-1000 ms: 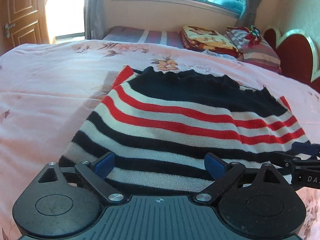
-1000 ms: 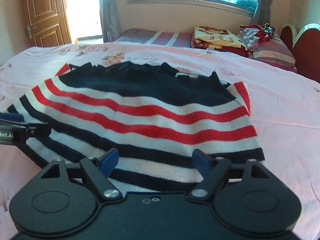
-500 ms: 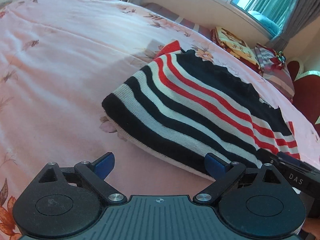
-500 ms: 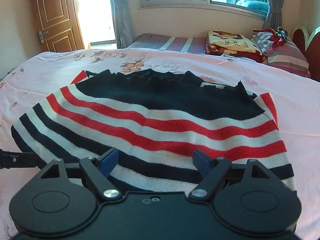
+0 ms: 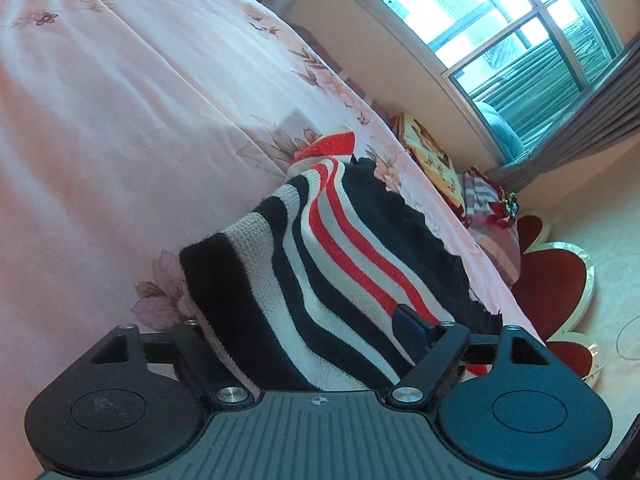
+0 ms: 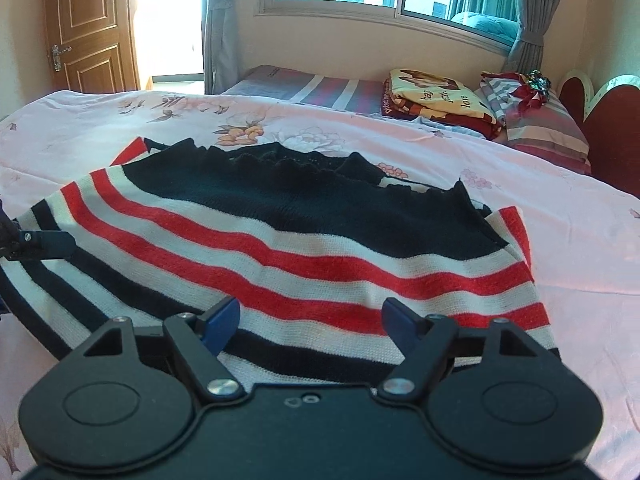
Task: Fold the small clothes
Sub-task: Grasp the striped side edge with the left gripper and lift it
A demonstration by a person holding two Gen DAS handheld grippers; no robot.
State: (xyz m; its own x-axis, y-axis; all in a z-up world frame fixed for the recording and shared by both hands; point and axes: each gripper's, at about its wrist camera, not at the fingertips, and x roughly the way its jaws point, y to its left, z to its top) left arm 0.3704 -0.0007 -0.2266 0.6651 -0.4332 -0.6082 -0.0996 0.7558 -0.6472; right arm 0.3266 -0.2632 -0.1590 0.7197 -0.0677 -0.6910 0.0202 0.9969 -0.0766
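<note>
Handling: we judge the striped sweater a soft, light, floppy knit that will sag and drag rather than hold its shape.
Place: it lies across the pink bedsheet, filling the middle of the right wrist view.
Hold: we would take the near hem corners, where the edge layers bunch thick.
Left gripper: jaws closing with the hem corner between them; pads not yet pressing, as far as we can tell.
Right gripper: jaws closing but well apart over the near hem, gripping nothing.
Hidden: the left gripper's left pad sits behind the fabric; sleeves are tucked out of sight.
</note>
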